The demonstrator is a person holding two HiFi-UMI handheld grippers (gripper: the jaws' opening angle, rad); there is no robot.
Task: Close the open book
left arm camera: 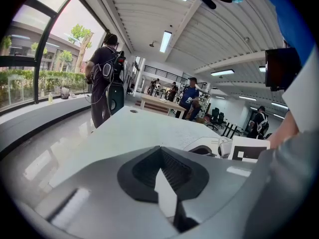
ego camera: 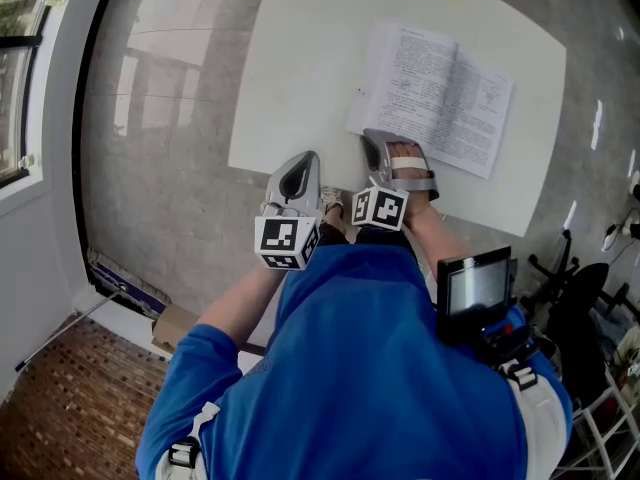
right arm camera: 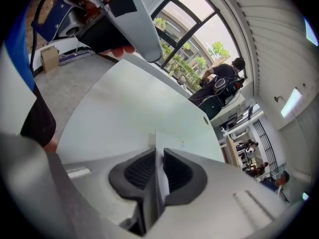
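The open book lies flat on the white table, printed pages up, toward the right. My right gripper reaches the book's near left corner. In the right gripper view its black pads are pressed on a thin white leaf of the book that stands on edge between them. My left gripper hovers to the left over the table's near edge, apart from the book. Its pads meet at the tip with nothing held.
The table's near edge runs just under both grippers, with grey floor to the left. A small screen device hangs at the person's chest. Office chairs stand at the right. People stand far off beyond the table.
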